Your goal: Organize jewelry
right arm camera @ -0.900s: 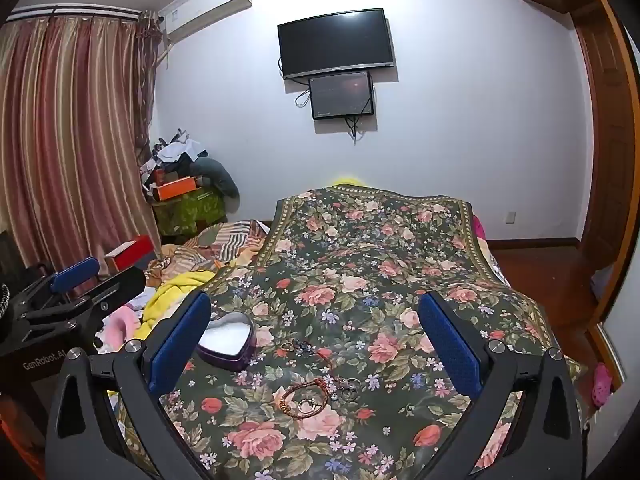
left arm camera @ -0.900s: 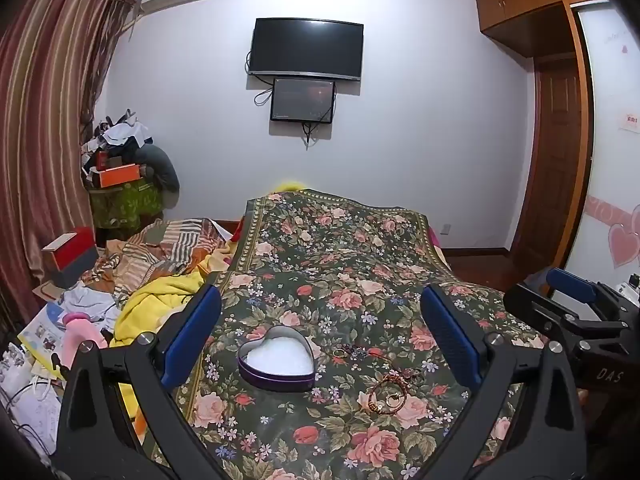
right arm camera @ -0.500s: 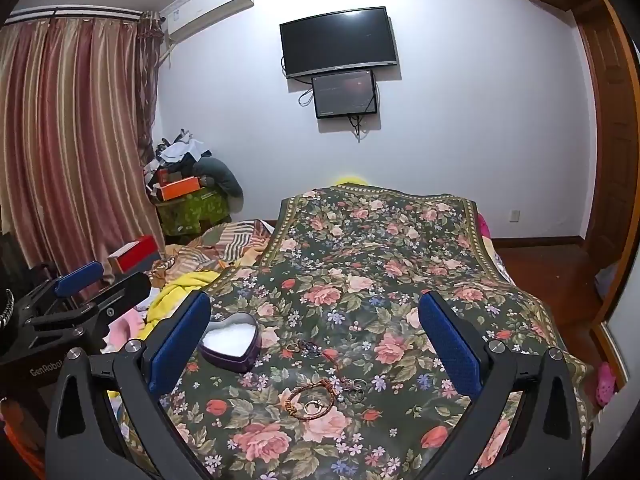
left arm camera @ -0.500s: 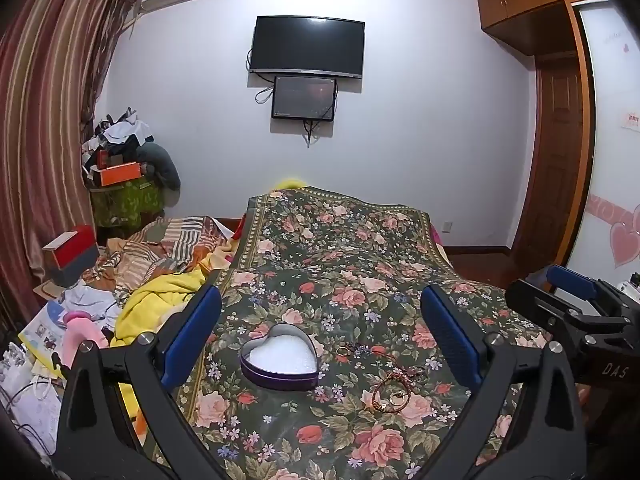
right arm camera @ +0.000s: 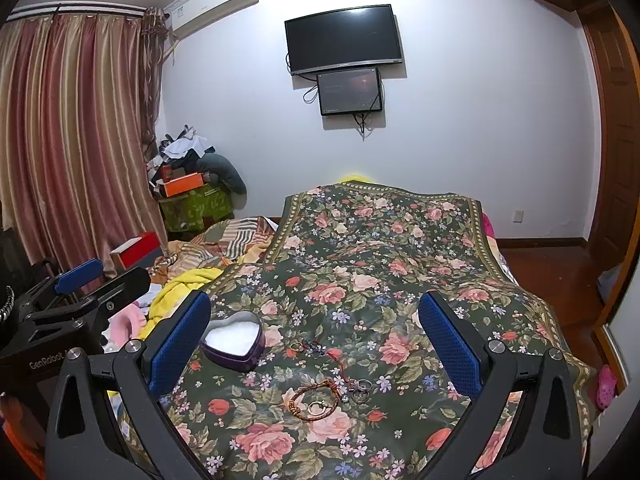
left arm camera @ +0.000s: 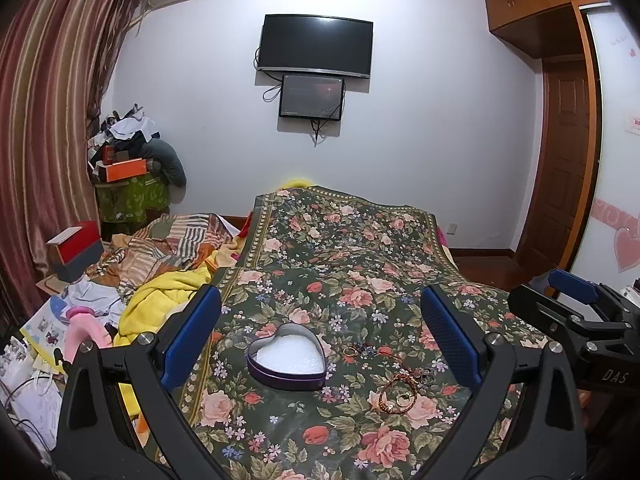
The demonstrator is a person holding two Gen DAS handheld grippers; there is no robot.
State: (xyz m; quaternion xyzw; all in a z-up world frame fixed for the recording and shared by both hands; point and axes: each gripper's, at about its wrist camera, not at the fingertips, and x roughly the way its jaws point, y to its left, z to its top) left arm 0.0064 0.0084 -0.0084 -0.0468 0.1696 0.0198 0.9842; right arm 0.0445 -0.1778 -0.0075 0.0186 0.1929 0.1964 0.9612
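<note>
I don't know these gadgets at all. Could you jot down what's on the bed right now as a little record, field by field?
surface: floral bedspread
container: heart-shaped tin, open, white lining, nothing visibly in it
jewelry: beaded bracelet lying on the spread with rings inside and beside it; smaller pieces nearer the tin
left gripper: open, holding nothing, above the tin
right gripper: open, holding nothing, above the jewelry
progress: no piece in the tin yet

Both wrist cameras sit low over the near end of the dark floral bedspread [left arm camera: 344,264], side by side and angled slightly down toward the far white wall with its black wall-mounted television [right arm camera: 343,38], sharing the purple heart-shaped tin [left arm camera: 286,362] and each catching the other's black frame at its edge.
</note>
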